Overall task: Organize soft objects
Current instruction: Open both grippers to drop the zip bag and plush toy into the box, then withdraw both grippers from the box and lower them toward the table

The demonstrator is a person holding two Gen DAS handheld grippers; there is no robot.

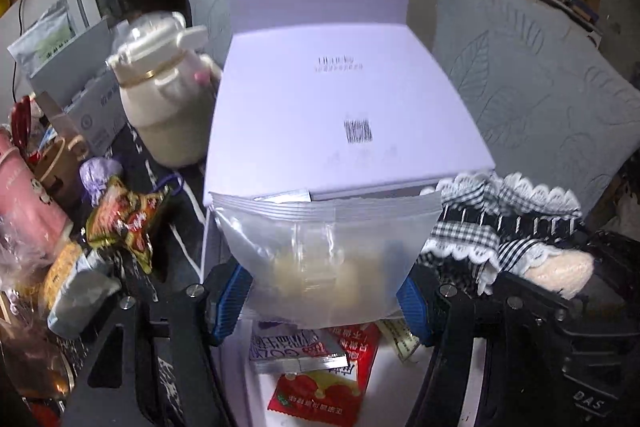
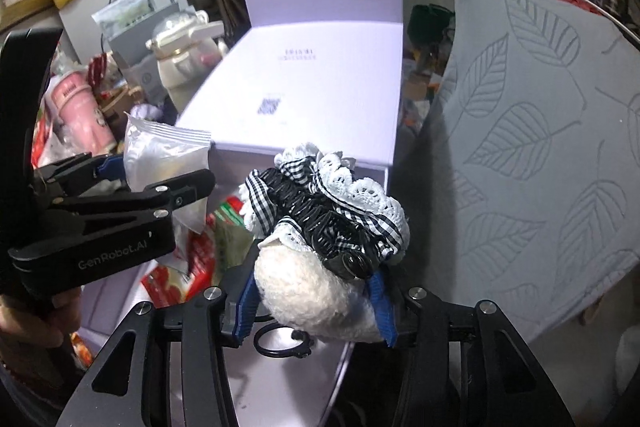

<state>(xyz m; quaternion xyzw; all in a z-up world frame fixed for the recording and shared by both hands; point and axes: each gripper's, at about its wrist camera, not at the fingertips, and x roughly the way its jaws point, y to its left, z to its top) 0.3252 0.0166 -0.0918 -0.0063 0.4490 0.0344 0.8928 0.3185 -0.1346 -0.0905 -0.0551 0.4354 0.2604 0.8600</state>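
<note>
Plush toy (image 2: 316, 291): white and fuzzy, wearing a black-and-white gingham dress with lace trim (image 2: 340, 195); your right gripper (image 2: 316, 301) pinches its body between the blue pads, above the open white box (image 2: 132, 291).
Frosted pouch (image 1: 324, 247): your left gripper (image 1: 324, 299) pinches it at both sides, just left of the toy, over the box.
Red snack packets (image 1: 324, 391): lying inside the box, beneath the pouch.
Box lid (image 1: 340, 99): raised on the far side.
Cream bottle (image 1: 160, 95): left of the lid.
Leaf-pattern cushion (image 2: 540, 155): right of the box.
</note>
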